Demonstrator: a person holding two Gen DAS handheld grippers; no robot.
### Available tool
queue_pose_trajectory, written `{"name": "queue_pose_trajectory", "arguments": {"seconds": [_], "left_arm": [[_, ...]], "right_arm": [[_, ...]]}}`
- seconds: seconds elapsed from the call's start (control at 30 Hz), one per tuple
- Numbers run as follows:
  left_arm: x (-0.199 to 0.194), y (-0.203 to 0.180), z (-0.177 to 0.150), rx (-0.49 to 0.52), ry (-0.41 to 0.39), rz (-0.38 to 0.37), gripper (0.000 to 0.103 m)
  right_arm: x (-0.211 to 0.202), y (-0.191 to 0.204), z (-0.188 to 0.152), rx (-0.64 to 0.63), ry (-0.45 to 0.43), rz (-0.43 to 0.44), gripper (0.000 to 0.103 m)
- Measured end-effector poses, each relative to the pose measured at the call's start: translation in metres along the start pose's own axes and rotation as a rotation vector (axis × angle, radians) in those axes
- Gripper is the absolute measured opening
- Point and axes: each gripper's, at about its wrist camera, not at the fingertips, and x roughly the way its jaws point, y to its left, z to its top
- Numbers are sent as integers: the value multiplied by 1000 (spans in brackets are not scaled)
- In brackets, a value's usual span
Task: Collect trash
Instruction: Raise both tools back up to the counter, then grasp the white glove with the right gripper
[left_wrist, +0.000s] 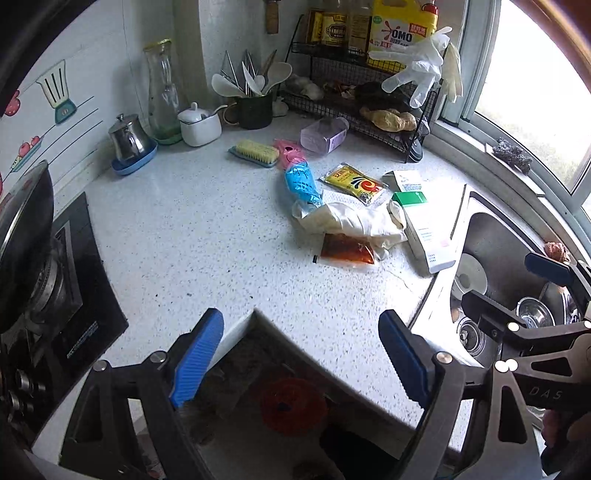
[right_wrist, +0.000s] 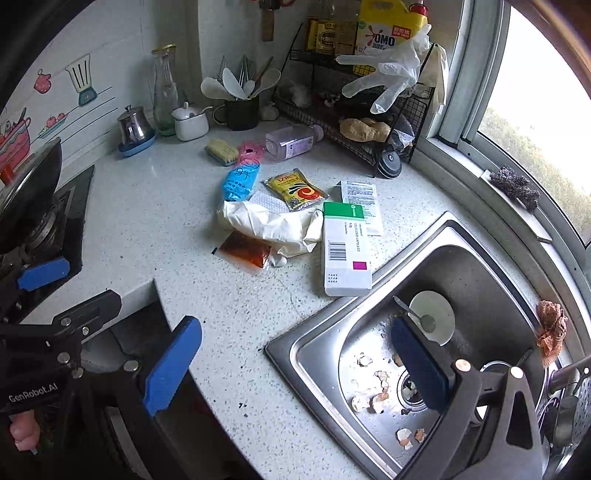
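Trash (left_wrist: 347, 218) lies clustered on the counter (left_wrist: 184, 229); both grippers (left_wrist: 301, 354) (right_wrist: 295, 365) hang above, jaws wide and empty, poised to pick.

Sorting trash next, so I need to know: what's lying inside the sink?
Inside the sink: a white dish with a spoon, and eggshell bits around the drain. The right gripper hides part of the basin.

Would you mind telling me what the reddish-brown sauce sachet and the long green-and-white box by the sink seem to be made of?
The reddish-brown sauce sachet looks like clear, glossy plastic film: the dark liquid shows through and its surface glints. The long green-and-white box appears to be matte printed cardboard, judging by its crisp folded edges and barcode.
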Motion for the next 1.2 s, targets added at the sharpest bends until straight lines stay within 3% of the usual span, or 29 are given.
{"name": "queue_pose_trajectory", "arguments": {"seconds": [0.27, 0.6, 0.67, 0.73, 0.8, 0.83, 0.93, 1.2], "left_arm": [[59, 17, 38, -68, 86, 45, 84], [119, 63, 40, -211, 168, 135, 84], [126, 68, 40, -222, 173, 162, 84], [131, 70, 40, -227, 182, 181, 84], [134, 71, 39, -228, 191, 191, 84], [132, 71, 40, -226, 193, 188, 84], [124, 66, 45, -208, 178, 166, 84], [97, 44, 82, -146, 110, 91, 84]], "right_arm": [[63, -7, 50, -86, 63, 81, 103], [137, 32, 82, -274, 124, 154, 102], [150, 38, 84, -293, 151, 182, 95], [164, 42, 85, -312, 199, 208, 63], [170, 44, 84, -317, 230, 230, 51], [168, 42, 85, -312, 230, 246, 36], [152, 37, 86, -321, 194, 250, 6], [93, 2, 108, -233, 73, 241, 5]]}}
